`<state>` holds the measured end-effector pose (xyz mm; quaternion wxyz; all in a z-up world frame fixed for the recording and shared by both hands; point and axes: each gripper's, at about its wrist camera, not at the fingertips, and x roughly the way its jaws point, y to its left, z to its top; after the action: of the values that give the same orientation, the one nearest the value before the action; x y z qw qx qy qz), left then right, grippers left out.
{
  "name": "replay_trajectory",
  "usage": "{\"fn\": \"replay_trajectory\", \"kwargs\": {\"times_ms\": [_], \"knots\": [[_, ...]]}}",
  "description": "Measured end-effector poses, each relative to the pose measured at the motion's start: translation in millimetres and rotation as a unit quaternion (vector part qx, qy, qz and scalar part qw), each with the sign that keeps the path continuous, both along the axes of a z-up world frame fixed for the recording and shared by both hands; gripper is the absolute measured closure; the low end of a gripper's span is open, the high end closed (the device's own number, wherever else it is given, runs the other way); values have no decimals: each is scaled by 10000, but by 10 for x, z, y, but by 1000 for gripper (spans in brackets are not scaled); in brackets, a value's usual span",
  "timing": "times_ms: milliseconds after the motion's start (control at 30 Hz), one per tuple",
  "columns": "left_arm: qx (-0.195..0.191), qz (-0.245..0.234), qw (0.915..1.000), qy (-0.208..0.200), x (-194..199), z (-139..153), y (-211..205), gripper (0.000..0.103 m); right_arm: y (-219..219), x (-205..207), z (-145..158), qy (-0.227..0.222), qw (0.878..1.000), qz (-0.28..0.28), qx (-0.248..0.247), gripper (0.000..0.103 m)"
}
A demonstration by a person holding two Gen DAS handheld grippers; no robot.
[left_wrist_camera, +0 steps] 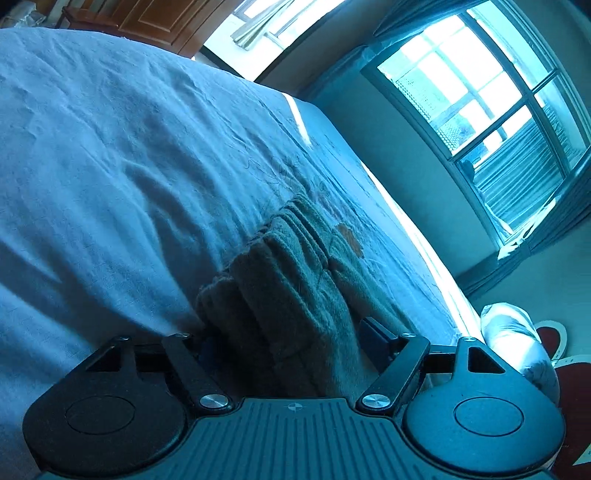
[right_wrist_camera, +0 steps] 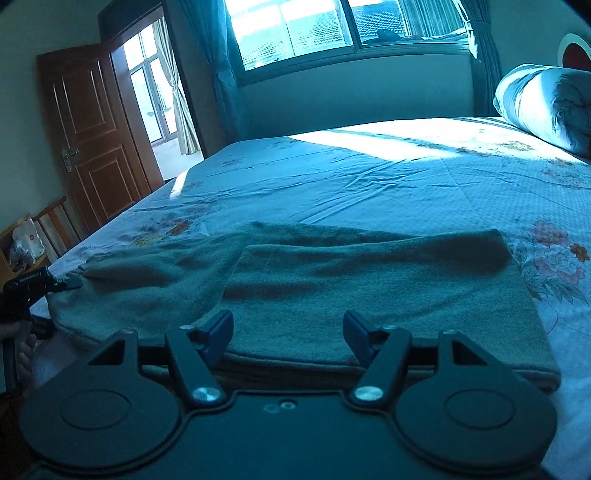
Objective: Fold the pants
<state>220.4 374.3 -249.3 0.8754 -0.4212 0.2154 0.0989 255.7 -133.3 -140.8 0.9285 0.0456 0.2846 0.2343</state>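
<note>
Grey-green pants [right_wrist_camera: 332, 280] lie partly folded on the bed, one layer laid over another, near the bed's front edge. My right gripper [right_wrist_camera: 288, 332] is open, its blue fingertips [right_wrist_camera: 221, 325] just above the near folded edge, holding nothing. In the left wrist view my left gripper [left_wrist_camera: 291, 332] has bunched pants fabric [left_wrist_camera: 288, 288] between its fingers; the jaws stand wide around the bunch. The left gripper also shows in the right wrist view [right_wrist_camera: 62, 284] at the pants' left end, touching the cloth.
The bed [right_wrist_camera: 369, 177] has a pale floral sheet. A rolled quilt [right_wrist_camera: 546, 103] lies at the far right. A window [right_wrist_camera: 332, 26] is behind the bed, a wooden door [right_wrist_camera: 88, 133] and a chair [right_wrist_camera: 40, 236] at the left.
</note>
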Motion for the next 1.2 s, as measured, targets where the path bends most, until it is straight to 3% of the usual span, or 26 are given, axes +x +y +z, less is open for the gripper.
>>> {"fn": "replay_trajectory", "kwargs": {"times_ms": [33,67,100,167,233,267,300,333,400,467,500,567,767,900,1000,1067,1100,1133,1200], "knots": [[-21,-26,10000,-37,17,3,4,24,58,-18,-7,-48,10000,43,-71,44],[65,-51,10000,-13,19,22,-5,35,100,-24,-8,-72,9999,62,-103,44],[49,-97,9999,7,8,22,9,66,137,-29,-5,-94,9998,108,-103,44],[-216,-68,9996,-158,-64,-4,48,66,232,-46,-3,-196,9994,167,-224,44],[0,-114,9998,-154,-87,34,-5,66,328,-45,-31,-237,9987,280,-363,43],[68,-129,9998,-147,-77,50,-27,66,399,-29,-83,-201,9976,317,-582,40],[108,-136,9997,-163,-72,80,-48,66,521,17,-231,-52,9927,398,-1139,37],[89,-147,9996,-208,-56,111,-44,66,595,-3,-348,-172,9874,558,-1468,34],[174,-163,9993,-276,-40,190,-83,66,649,-54,-401,-384,9832,584,-1686,33],[270,-206,9988,-343,-47,290,-122,66,571,-34,-276,-226,9883,513,-1420,36],[354,-235,9983,-399,-62,378,-166,66,428,-64,-163,-286,9946,380,-919,36],[543,-327,9965,-547,-84,562,-266,66,156,-140,-21,-510,9981,139,-332,29],[1301,-976,9810,-1058,134,1346,-999,66,-879,-63,159,-366,9914,-923,852,29],[1787,-1852,9571,-1331,480,1781,-2004,66,-1540,-22,166,-328,9787,-1568,1283,29],[1918,-2612,9358,-1390,772,1865,-2876,66,-2024,-66,99,-236,9633,-2055,1710,29],[1986,-3170,9208,-1108,982,1768,-3488,54,-2316,-113,36,-225,9521,-2381,1905,29],[2067,-3385,9138,-880,1052,1677,-3773,30,-2446,-131,4,-204,9464,-2535,1991,28],[2234,-3368,9120,-702,1047,1594,-3982,13,-2581,-142,-31,-151,9396,-2711,2085,27],[2523,-3214,9106,-624,945,1482,-4150,10,-2762,-157,-80,-91,9300,-2893,2267,27]]}}
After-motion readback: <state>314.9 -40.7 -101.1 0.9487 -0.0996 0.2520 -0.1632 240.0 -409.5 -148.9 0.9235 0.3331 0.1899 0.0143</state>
